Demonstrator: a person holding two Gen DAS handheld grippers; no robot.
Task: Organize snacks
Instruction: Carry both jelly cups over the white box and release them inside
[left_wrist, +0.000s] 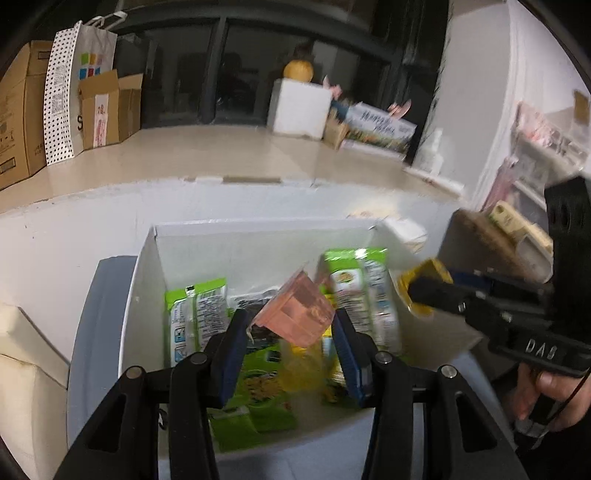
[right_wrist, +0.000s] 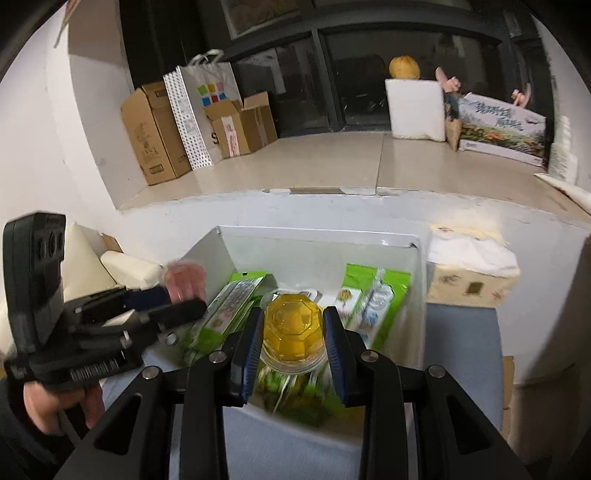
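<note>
While both hover over the white box (left_wrist: 147, 266), left hand-held gripper (left_wrist: 291, 328) clamps a pink cup (left_wrist: 295, 314), right hand-held gripper (right_wrist: 293, 332) a yellow one (right_wrist: 291, 328).

Left wrist view looked forward and down along its fingers (left_wrist: 236, 354), close above the open white cardboard box (left_wrist: 147, 295). Right wrist view did likewise, facing the same white box (right_wrist: 317, 243) from slightly further right. Each caught the other gripper at its edge. Both shared the box interior, the pale ledge (left_wrist: 221, 155) and dark window (right_wrist: 332, 74) behind.
</note>
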